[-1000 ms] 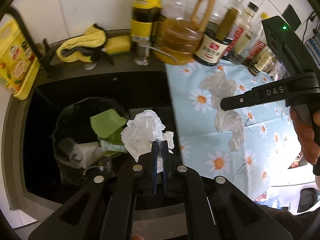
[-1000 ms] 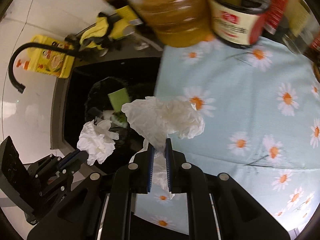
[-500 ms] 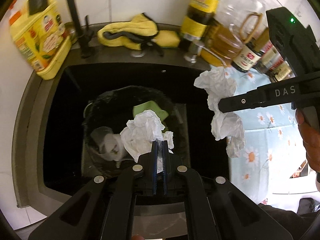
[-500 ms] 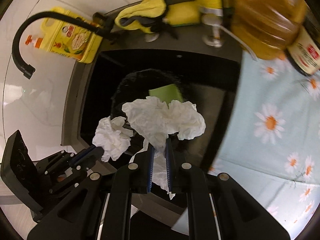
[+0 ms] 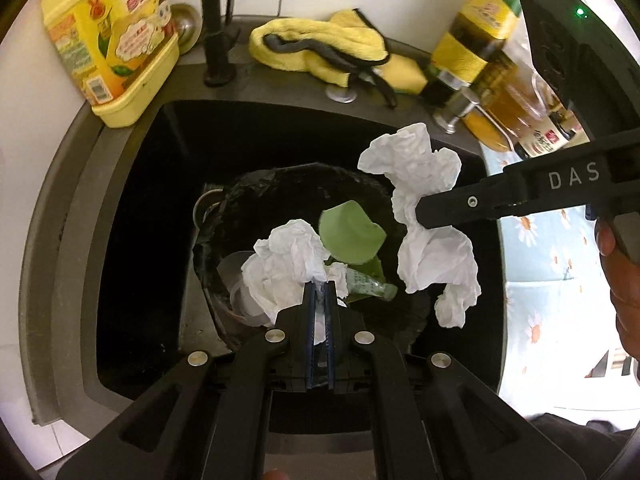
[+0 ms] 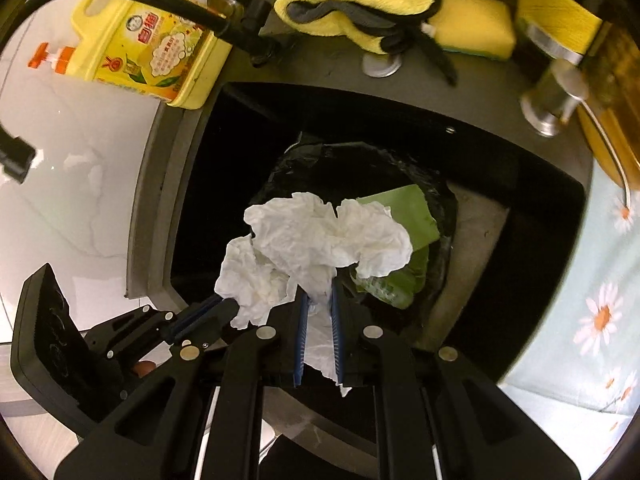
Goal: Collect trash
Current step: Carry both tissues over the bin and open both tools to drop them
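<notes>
Holding both grippers over the black trash bag (image 5: 248, 184) in the sink (image 5: 132, 184), we judge release comes next: left gripper (image 5: 319, 286) pinches one crumpled tissue (image 5: 286, 268), right gripper (image 6: 319, 300) seemingly clamps another tissue (image 6: 320, 232).

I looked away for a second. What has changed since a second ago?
Both tongs carried their tissues off the flowered cloth to above the black bag in the sink. The left tongs still grip one tissue, the right tongs the other. Nothing dropped yet.
</notes>
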Action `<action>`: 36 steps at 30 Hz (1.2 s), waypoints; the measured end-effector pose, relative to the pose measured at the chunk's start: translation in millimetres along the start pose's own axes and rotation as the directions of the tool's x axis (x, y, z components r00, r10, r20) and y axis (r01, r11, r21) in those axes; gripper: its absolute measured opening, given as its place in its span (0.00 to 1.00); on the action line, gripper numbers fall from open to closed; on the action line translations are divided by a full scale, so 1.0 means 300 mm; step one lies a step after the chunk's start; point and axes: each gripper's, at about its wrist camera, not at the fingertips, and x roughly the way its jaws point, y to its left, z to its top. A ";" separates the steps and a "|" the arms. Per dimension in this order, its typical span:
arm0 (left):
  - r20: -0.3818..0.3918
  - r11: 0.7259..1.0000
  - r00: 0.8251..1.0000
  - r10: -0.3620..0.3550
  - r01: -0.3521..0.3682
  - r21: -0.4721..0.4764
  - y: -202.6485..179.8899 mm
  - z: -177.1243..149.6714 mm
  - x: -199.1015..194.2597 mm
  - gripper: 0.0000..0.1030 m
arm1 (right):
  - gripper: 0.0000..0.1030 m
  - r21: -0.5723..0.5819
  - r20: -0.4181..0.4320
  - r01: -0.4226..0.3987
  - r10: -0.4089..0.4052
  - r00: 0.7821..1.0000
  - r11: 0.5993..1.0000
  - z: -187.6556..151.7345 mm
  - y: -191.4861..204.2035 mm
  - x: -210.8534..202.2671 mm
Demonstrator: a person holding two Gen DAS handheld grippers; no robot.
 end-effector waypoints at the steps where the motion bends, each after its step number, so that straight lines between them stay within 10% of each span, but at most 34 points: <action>1: -0.006 1.000 1.000 -0.002 0.002 -0.006 0.005 0.003 0.012 0.03 | 0.12 0.001 -0.007 -0.001 0.001 1.000 1.000 0.012 -0.002 0.012; 15: -0.058 0.999 0.998 0.027 -0.028 -0.021 0.009 0.030 0.076 0.05 | 0.31 0.039 -0.040 -0.044 0.045 0.998 0.998 0.055 -0.034 0.057; 19: -0.051 0.999 0.998 0.026 -0.027 -0.024 0.002 0.030 0.072 0.21 | 0.31 0.060 -0.020 -0.041 0.043 0.999 0.997 0.053 -0.058 0.027; 36: 0.013 0.998 0.998 0.057 -0.057 0.018 -0.091 -0.030 -0.053 0.21 | 0.32 0.065 0.075 -0.059 0.054 0.996 0.996 -0.091 -0.102 -0.142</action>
